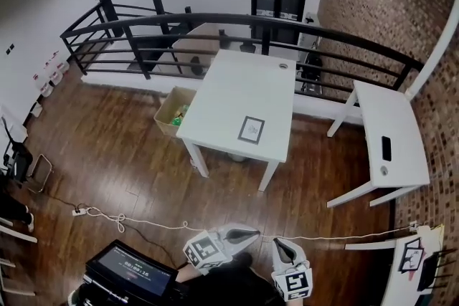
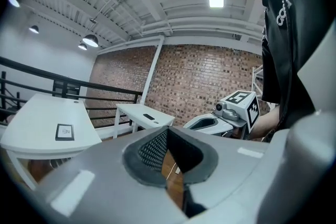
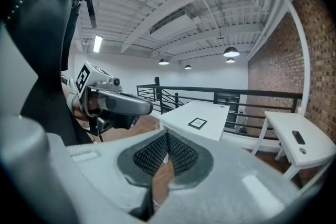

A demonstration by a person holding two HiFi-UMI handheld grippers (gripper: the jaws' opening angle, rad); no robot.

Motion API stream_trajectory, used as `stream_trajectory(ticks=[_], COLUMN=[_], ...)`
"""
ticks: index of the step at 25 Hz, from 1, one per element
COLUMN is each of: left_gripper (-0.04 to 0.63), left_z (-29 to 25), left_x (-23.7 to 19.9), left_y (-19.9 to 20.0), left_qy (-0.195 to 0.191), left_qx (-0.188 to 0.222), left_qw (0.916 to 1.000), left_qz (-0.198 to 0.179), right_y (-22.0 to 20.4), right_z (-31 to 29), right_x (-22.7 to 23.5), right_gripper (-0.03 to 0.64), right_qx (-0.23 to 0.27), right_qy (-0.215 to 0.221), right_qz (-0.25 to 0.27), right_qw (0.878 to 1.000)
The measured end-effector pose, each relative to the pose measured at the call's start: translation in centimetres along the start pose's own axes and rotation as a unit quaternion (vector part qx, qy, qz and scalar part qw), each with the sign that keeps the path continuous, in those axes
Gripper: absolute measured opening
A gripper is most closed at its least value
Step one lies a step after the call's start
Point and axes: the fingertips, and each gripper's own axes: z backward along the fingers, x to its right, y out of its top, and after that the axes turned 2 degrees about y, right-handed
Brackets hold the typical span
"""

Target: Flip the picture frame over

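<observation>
A small black-edged picture frame (image 1: 251, 130) lies flat on the white table (image 1: 237, 89) near its front right edge; it shows too as the frame (image 2: 64, 131) and the frame (image 3: 198, 123). My left gripper (image 1: 247, 232) and right gripper (image 1: 282, 246) hang low at the bottom of the head view, over the wooden floor and well short of the table. Both are shut with nothing between the jaws. In the left gripper view my left gripper (image 2: 166, 136) points past the right gripper's marker cube (image 2: 242, 106).
A cardboard box (image 1: 173, 110) stands by the table's left side. A second white table (image 1: 393, 140) with a dark remote (image 1: 386, 148) is at the right. A black railing (image 1: 237, 32) runs behind. A white cable (image 1: 143, 222) crosses the floor; a screen (image 1: 129, 270) sits at lower left.
</observation>
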Motion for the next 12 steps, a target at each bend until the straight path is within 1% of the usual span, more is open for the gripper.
stream_trajectory(ticks=[4, 7, 10, 12], left_gripper=[0.014, 0.014, 0.014, 0.014], left_z=[1.9, 4.1, 6.2, 7.6], left_x=[-1.1, -2.3, -4.1, -5.0], left_y=[0.4, 1.0, 1.2, 1.1], left_qy=[-0.008, -0.005, 0.001, 0.003], left_qx=[0.010, 0.016, 0.023, 0.028], left_qw=[0.9999, 0.9998, 0.9996, 0.9995], left_qz=[-0.010, -0.012, -0.014, -0.015], right_y=[1.7, 3.8, 5.2, 5.9], right_z=[-1.6, -3.4, -6.2, -7.7], right_x=[-0.8, -2.1, -3.9, -5.7], right_gripper=[-0.008, -0.008, -0.008, -0.008], right_qx=[0.006, 0.011, 0.031, 0.037], right_qy=[-0.013, -0.020, -0.012, -0.002], right_qz=[0.014, 0.015, 0.020, 0.039], right_qw=[1.000, 1.000, 0.999, 0.999])
